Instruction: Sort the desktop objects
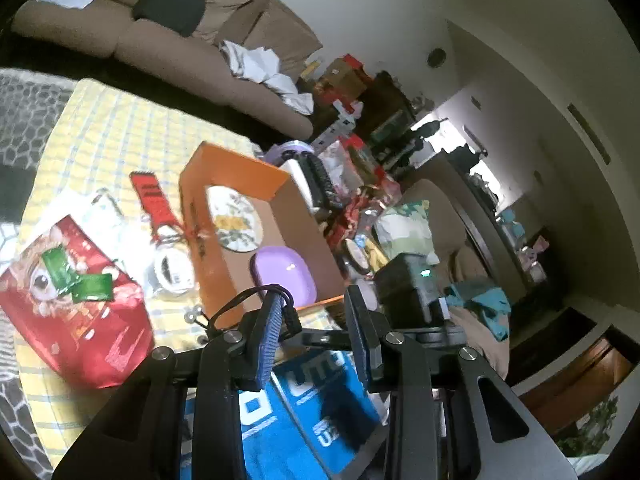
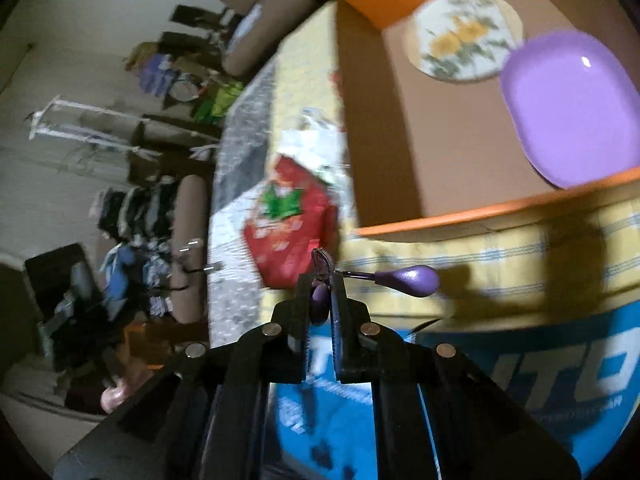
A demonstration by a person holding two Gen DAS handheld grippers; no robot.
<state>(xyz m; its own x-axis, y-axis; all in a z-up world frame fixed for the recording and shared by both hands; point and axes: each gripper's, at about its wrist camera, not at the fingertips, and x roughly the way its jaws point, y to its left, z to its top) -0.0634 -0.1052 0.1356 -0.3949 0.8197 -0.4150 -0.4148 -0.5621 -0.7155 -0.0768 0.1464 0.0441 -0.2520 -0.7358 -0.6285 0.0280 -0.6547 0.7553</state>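
Left gripper: black two-finger unit, jaws partly apart, a thin dark cord looped over the finger at 10 o'clock. Right gripper: black jaws nearly together, clamped on a small purple bulb-ended item, pointing toward 12 o'clock.

Both fisheye views bend straight lines hard toward the rim, and the corners fall off into black. In the left wrist view, daylight blows out a bright window at the back of the room, while the walls around it stay dim and greyish. The red bag and the yellow checked cloth look soft. The right wrist view is worse — smeared with motion blur throughout. Dark, soft-edged shadows lie across the cloth there, and a small glare spot sits on the purple dish.
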